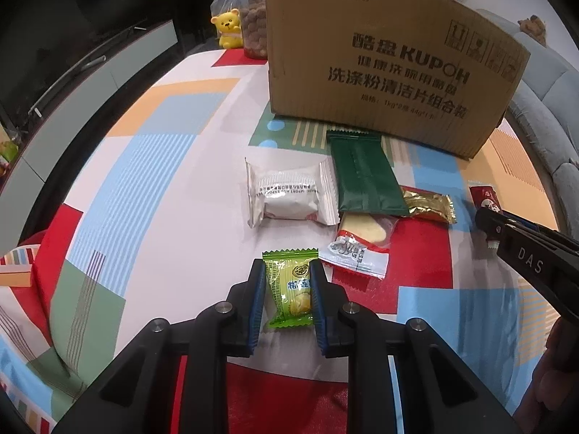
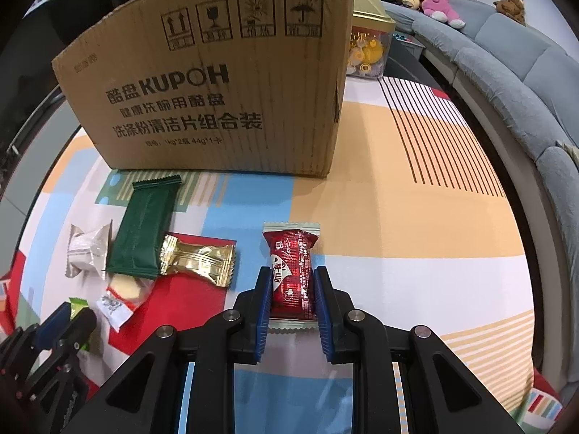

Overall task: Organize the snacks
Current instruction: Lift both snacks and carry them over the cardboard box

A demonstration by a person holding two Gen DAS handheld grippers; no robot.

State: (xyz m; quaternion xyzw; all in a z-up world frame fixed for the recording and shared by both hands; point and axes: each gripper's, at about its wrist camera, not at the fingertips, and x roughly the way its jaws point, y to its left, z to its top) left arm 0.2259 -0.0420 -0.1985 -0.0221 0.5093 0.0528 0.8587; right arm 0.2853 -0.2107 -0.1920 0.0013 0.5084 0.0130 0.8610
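- While it pinches a green candy [image 1: 288, 289], the left tool [image 1: 286, 271] points at a box [image 1: 380, 65] ahead.
- Right tool [image 2: 292, 278] pinches a red candy [image 2: 292, 271] on the tabletop [image 2: 416, 217].

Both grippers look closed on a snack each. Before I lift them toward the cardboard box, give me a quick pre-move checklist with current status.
1. Left gripper clamped on the green candy: ok.
2. Right gripper clamped on the red snack: ok.
3. Held snacks clear of the other packets: ok.
4. Cardboard box upright behind the snacks: ok.
5. Box top open, room inside: cannot tell.
6. The two grippers apart from each other: ok.
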